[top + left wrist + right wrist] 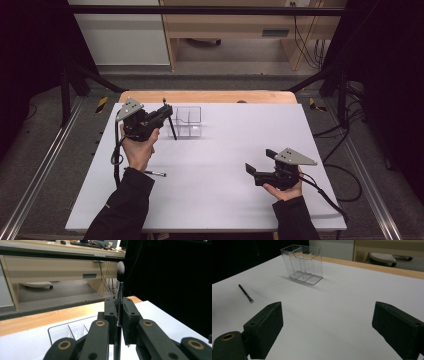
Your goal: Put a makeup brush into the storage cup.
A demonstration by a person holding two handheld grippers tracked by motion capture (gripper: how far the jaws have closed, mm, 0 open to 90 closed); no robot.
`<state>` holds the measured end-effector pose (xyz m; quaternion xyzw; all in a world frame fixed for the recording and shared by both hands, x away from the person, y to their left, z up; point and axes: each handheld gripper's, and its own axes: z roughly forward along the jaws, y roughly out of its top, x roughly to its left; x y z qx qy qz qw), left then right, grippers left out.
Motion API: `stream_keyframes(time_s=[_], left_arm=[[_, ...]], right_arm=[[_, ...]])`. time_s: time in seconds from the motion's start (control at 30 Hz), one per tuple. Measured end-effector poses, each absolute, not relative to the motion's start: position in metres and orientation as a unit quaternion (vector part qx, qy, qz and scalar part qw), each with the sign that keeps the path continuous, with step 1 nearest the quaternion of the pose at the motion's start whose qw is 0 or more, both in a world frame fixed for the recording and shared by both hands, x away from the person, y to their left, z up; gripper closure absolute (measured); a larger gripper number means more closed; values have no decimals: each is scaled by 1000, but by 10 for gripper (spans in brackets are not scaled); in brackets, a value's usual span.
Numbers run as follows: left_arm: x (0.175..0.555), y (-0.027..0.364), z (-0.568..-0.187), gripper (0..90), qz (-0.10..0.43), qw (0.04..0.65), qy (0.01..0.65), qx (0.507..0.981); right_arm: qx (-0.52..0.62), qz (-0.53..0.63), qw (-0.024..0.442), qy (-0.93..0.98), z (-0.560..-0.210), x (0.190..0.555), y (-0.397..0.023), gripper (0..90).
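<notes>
The brush (120, 272) is slim, with a dark handle, a shiny metal ferrule and a dark, rounded, soft tuft. It stands nearly upright, tuft up, clamped at mid-handle between the shut jaws of the left gripper (167, 111); the handle's lower end hangs below the jaws, above the table. The clear box (186, 121), an open-topped plastic holder with inner dividers, stands upright just beside the brush, beyond the left gripper.

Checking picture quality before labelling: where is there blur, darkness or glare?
Left gripper view: brush tip soft, jaws near the lens blurred. Right gripper view: clear organizer sharp with faint glints, near jaws soft. High view: evenly lit white table, dark surrounds.
</notes>
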<state>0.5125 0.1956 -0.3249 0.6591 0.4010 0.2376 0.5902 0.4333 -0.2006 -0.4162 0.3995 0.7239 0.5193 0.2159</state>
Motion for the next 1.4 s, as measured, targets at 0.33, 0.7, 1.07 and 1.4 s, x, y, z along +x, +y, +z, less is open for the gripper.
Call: stream_keyframes(time_s=[0.33, 0.7, 1.07, 1.4], left_arm=[[524, 192, -320, 832, 241, 591, 401, 658], [537, 186, -313, 832, 245, 593, 396, 657], [549, 182, -304, 832, 256, 588, 393, 658], [560, 181, -303, 832, 263, 583, 395, 659]], right_arm=[[399, 515, 220, 726, -417, 432, -202, 98], [404, 517, 216, 723, -418, 432, -206, 98], [406, 521, 220, 718, -417, 431, -212, 99], [405, 522, 219, 718, -418, 430, -217, 99]])
